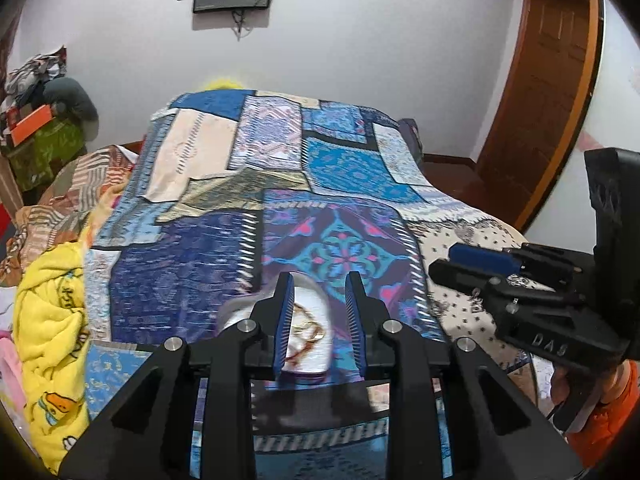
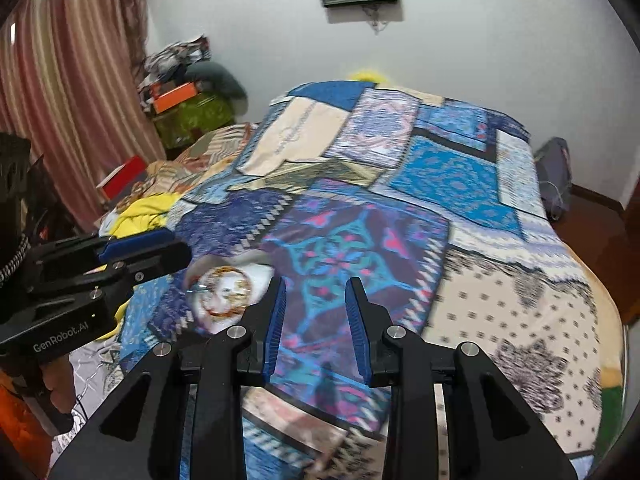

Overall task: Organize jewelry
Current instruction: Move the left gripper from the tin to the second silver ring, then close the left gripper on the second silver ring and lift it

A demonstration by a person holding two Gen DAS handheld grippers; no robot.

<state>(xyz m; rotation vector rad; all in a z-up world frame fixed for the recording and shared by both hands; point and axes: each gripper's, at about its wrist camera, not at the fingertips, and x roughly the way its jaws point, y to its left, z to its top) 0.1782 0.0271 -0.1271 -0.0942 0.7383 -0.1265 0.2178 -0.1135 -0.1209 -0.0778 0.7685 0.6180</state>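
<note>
Two jaws of the left gripper [image 1: 319,320] stand apart around a white container [image 1: 310,332] of gold chains [image 1: 306,330] (orientation blurred); right gripper [image 2: 316,326], spread empty, hovers beside over patchwork bedspread [image 2: 460,176].

A bed under a patchwork bedspread [image 1: 208,248] of blue, cream and purple panels carries everything. Directly on it, between the left fingers, sits a white dish [image 1: 310,312] holding tangled gold jewelry [image 1: 306,330] — in the right wrist view that dish lies just outside the left-hand finger. Well to the left of the left fingers, a crumpled yellow blanket [image 1: 52,320] rests on the bed's edge
</note>
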